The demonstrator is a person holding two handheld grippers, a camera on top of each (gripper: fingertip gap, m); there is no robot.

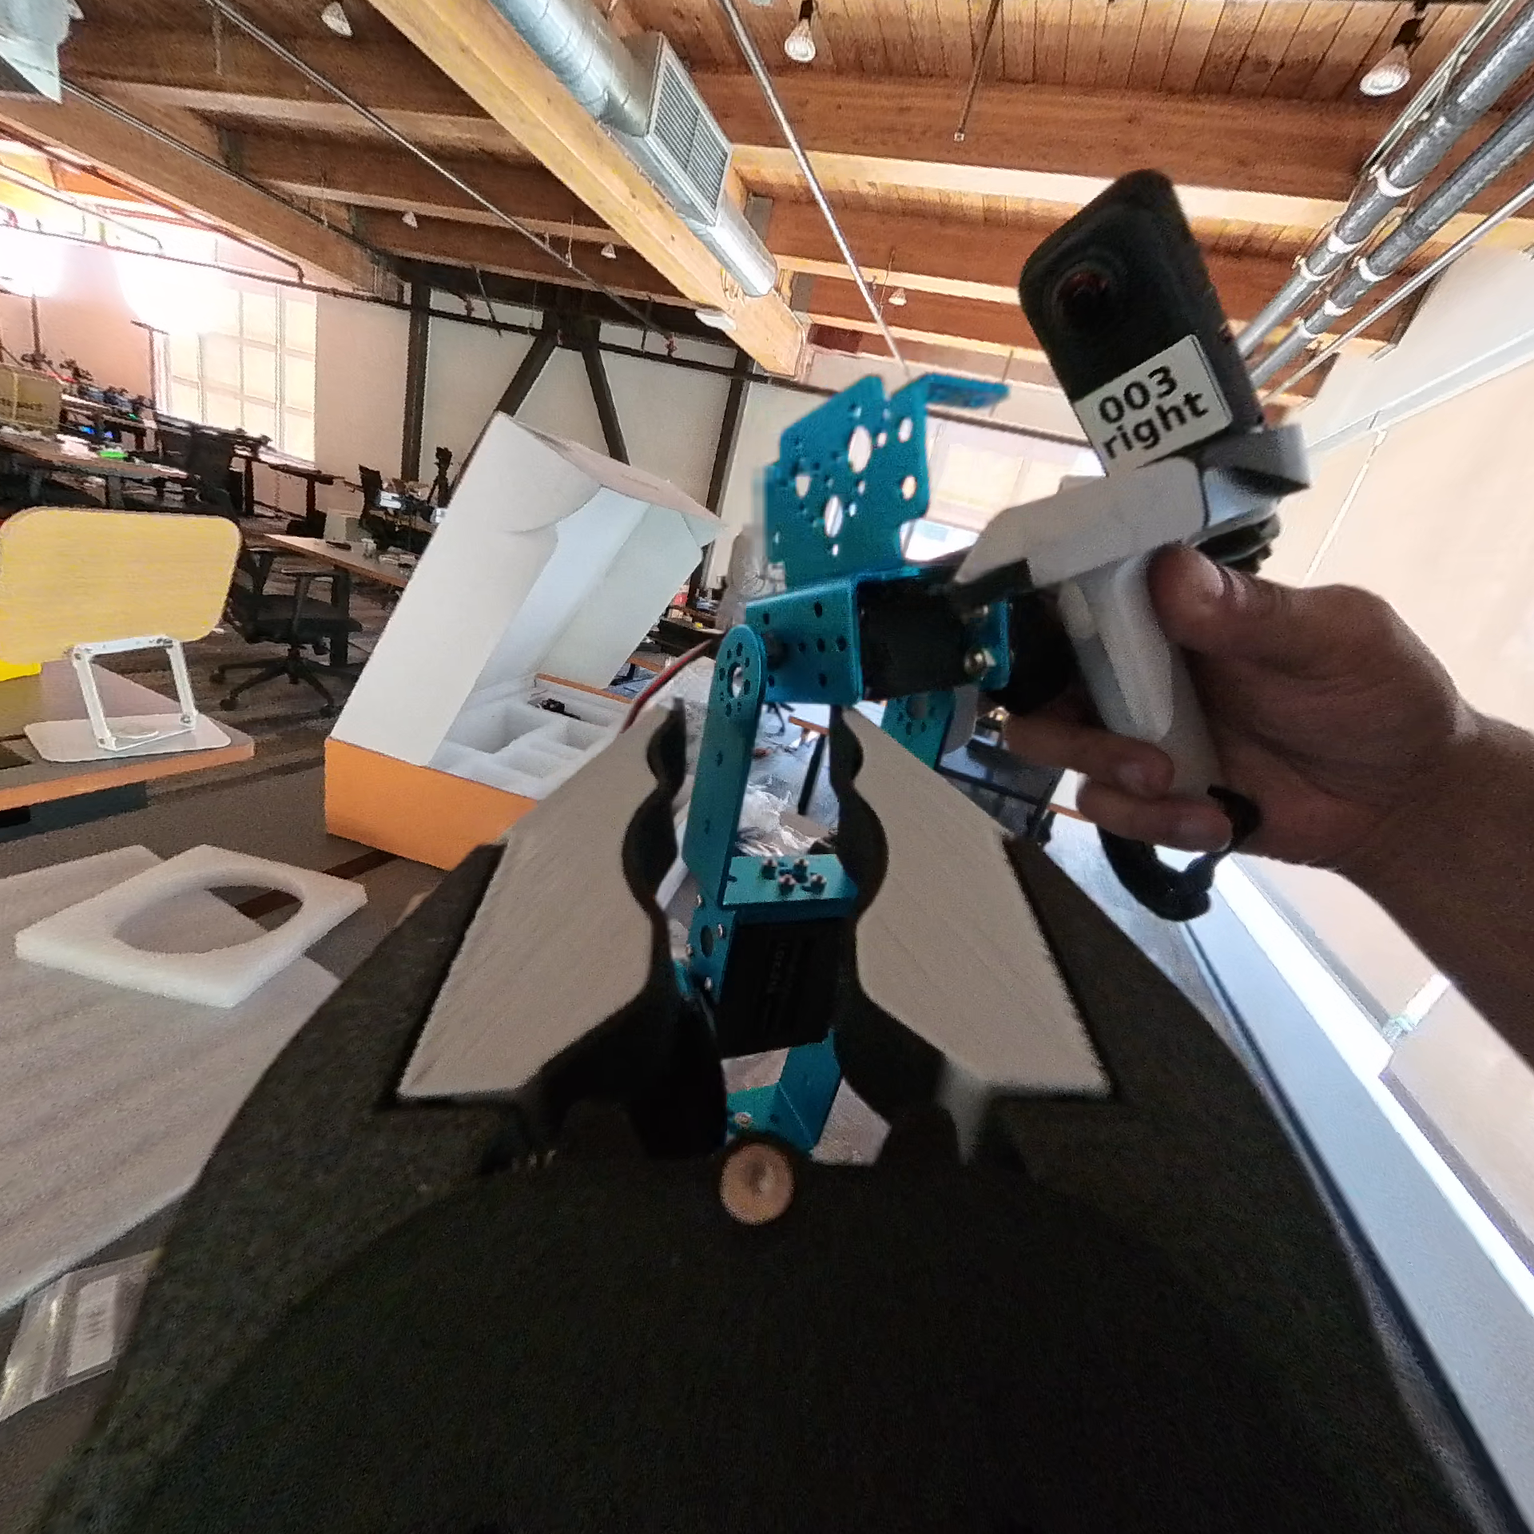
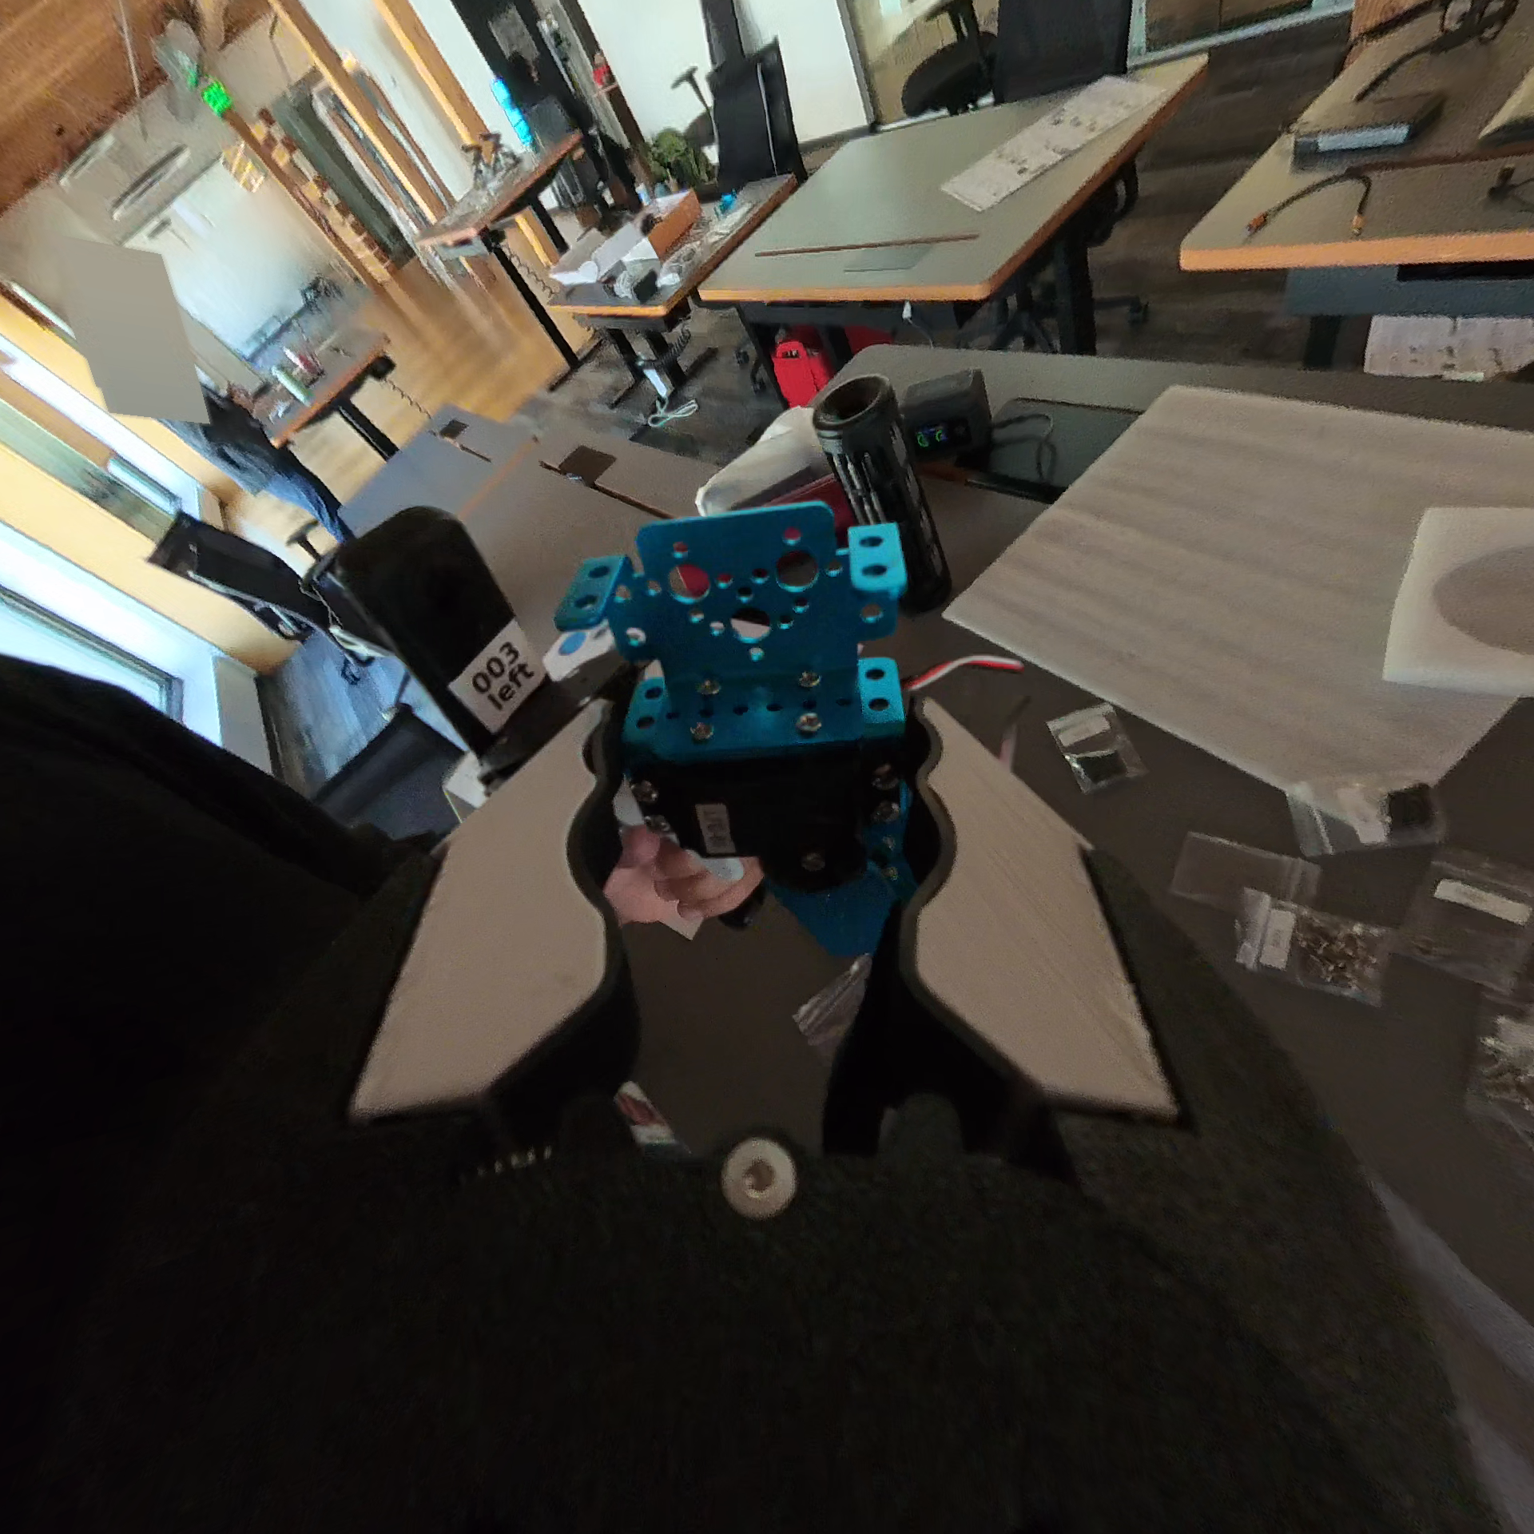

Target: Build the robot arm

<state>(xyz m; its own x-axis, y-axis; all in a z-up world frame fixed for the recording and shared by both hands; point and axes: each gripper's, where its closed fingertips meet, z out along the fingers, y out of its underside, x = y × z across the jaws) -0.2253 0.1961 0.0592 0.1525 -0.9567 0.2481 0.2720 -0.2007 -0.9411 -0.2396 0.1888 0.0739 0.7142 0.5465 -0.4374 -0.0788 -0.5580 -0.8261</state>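
A blue perforated metal bracket assembly (image 1: 847,490) with black servos (image 1: 772,979) is held up in the air between both grippers. My left gripper (image 1: 755,730) is shut on its lower part, the jaws pressed against the blue link and the lower servo. A hand (image 1: 1328,730) holds the right gripper, whose white finger (image 1: 1079,515) reaches the upper servo from the right. In the right wrist view, my right gripper (image 2: 764,722) is shut on that black servo (image 2: 747,805), with the blue plate (image 2: 747,606) standing above it. The left gripper's black camera (image 2: 432,598) shows at left.
An open white box with an orange base (image 1: 515,598) stands behind on the table. A white foam piece with a hole (image 1: 191,921) lies at left. A foam sheet (image 2: 1245,598), a black cylinder (image 2: 880,498) and small bags of parts (image 2: 1311,938) lie on the table. Left and right tips are no more than a few centimetres apart.
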